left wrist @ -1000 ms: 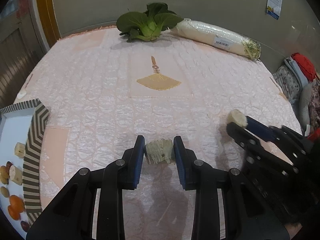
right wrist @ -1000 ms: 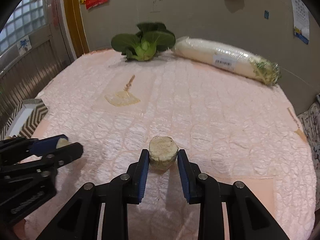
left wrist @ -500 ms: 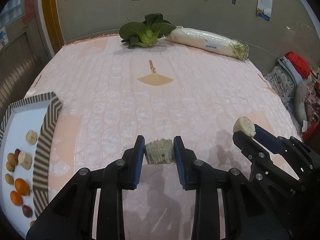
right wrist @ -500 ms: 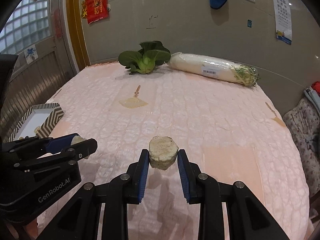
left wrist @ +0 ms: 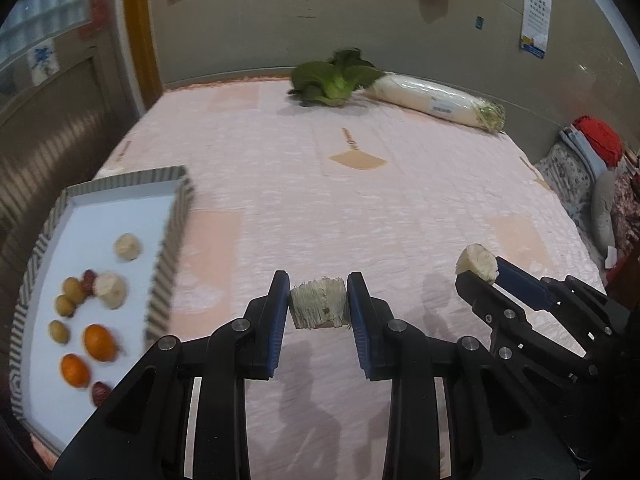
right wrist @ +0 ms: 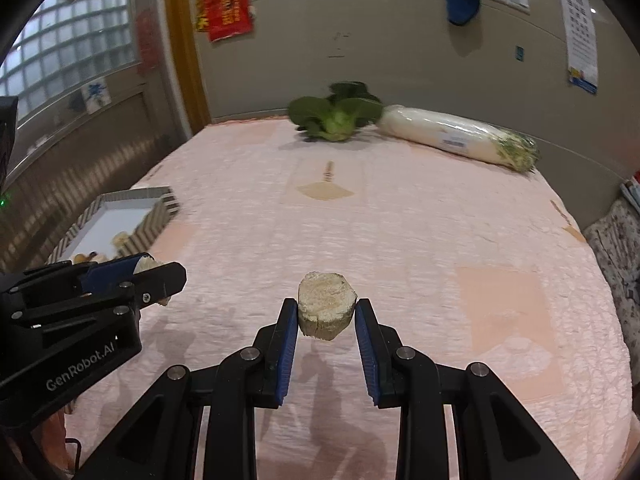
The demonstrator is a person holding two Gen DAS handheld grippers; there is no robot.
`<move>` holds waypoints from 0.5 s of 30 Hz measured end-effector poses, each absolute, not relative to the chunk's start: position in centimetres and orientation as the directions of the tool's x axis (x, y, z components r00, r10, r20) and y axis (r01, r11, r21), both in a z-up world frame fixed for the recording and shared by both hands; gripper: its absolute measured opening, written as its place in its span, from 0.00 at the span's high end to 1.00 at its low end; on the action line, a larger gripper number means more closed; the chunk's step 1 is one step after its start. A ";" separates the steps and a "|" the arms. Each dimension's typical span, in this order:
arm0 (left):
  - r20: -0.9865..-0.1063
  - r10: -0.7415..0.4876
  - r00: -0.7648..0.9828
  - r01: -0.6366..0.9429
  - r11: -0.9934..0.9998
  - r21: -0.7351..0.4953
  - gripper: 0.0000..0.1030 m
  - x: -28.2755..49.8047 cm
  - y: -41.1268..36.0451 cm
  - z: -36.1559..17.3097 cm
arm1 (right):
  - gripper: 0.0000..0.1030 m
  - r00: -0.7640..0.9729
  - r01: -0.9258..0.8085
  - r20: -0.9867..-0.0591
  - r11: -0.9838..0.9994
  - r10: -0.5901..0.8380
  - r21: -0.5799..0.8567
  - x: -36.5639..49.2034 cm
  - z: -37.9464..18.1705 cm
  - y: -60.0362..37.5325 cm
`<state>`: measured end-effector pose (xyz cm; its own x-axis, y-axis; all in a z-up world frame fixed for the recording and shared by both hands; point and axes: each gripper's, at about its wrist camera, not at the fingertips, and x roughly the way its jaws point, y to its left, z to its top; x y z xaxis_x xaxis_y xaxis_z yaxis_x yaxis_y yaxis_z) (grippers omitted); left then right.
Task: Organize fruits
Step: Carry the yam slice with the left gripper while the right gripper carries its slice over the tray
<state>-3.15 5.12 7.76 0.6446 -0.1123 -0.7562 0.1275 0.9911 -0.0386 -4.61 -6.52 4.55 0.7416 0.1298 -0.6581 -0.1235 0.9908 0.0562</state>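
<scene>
The left tongs (left wrist: 318, 303) are closed on a pale fruit chunk (left wrist: 319, 307), which sits crosswise between the blue pads, cut faces against them, and hangs above the pink cloth (left wrist: 360, 216) so that it can be carried without dragging. The right tongs (right wrist: 326, 318) grip a second chunk (right wrist: 327, 315) in the same manner, its rough round top up; in the left view this chunk (left wrist: 477, 268) shows at the tip of those tongs, to the right of the left pair and a little ahead. Both pieces are lifted, so I judge the step to be the carrying of them to the tray (left wrist: 170, 240), which lies to the left of the left tongs, near. In it there are already two similar chunks, small oranges (left wrist: 98, 342) and some small brown and red fruits, so the fruits are gathered there. Far ahead of both tongs, near the wall, lie a green cabbage (left wrist: 334, 80) and a wrapped radish (left wrist: 436, 103), just beside each other; they are vegetables and probably stay outside the sorting.
</scene>
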 end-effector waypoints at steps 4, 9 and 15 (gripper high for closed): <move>-0.752 -0.086 0.654 0.086 0.996 -0.039 0.72 -3.9 7.9 8.2 | 0.73 0.734 -0.175 -0.658 0.983 0.168 0.056 -4.8 4.8 -3.9; -0.740 -0.039 0.671 0.024 0.999 -0.030 0.72 -4.8 11.6 8.8 | 0.73 0.724 -0.249 -0.655 0.967 0.217 0.045 -4.9 5.2 0.1; -0.739 0.017 0.674 -0.057 0.998 -0.028 0.72 -5.6 16.3 8.8 | 0.73 0.708 -0.333 -0.650 0.942 0.275 0.035 -4.4 5.8 4.8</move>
<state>-5.61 16.32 8.81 0.6739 0.0175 -0.7387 -0.0568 0.9980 -0.0282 -4.37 4.76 5.81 0.7081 0.2747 -0.6504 -0.3331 0.9422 0.0353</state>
